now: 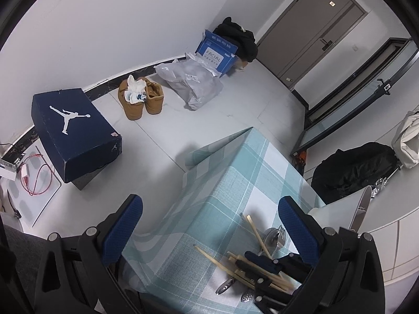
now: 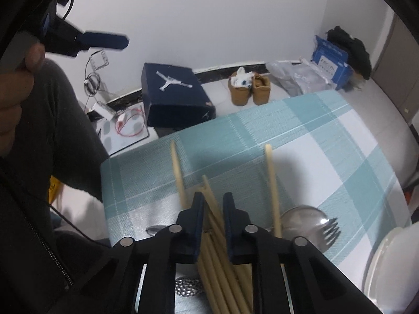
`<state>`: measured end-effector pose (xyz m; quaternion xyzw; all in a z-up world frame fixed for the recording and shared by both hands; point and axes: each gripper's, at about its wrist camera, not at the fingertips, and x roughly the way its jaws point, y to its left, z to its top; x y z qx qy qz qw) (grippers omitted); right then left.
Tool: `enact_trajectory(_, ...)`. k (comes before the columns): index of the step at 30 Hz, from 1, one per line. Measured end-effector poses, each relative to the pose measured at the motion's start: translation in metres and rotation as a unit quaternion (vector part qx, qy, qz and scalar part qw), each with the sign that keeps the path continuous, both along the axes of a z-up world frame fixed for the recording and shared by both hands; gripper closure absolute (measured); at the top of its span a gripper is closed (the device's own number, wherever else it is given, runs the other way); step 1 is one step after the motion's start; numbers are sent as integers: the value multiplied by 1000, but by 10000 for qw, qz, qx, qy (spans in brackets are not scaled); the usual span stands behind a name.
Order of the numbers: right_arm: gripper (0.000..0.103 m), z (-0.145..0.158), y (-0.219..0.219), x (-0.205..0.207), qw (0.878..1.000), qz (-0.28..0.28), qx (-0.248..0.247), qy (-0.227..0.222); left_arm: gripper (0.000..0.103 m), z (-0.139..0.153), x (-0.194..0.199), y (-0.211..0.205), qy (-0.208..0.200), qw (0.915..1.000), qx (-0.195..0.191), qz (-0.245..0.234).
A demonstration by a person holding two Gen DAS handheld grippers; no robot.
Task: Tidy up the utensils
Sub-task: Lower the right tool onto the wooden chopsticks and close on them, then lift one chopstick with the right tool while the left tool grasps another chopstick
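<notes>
Checked teal-and-white tabletop (image 2: 301,141), heaped with pale chopsticks (image 2: 222,269) at six o'clock, fork (image 2: 330,231) and spoon (image 2: 301,218) at four. Right claw (image 2: 213,209) nearly closed, pinching chopsticks between blue pads. Left claw (image 1: 209,225) spread wide above the pile's edge, gripping nothing. Navy shoebox (image 1: 76,133) down on the floor.

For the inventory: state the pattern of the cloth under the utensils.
The tablecloth is a teal-and-white check, clearest in the right wrist view.
</notes>
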<state>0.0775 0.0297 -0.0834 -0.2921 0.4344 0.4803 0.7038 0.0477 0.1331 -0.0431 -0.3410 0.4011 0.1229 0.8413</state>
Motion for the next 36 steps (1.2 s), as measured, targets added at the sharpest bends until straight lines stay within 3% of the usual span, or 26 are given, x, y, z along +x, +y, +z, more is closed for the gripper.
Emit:
enact_trajectory(5,95,12,-9,9,9994,-274,190,-116,1,1,2,-1,1,10000,9,-38)
enact_trajectory(13,96,44,-41,30,9900,-1169,744,-250,1,-2,5,-11,91,9998,83,-163)
enact_trajectory(26,97,96,-126,45,9482,-2543,1901,-129,1,-21,24,-35,530,9961,-338,-614)
enact_trajectory(36,97,113,-165,43,9252,-2890,2451,-187,6,-33,46,-55,880,9892,-684,-951)
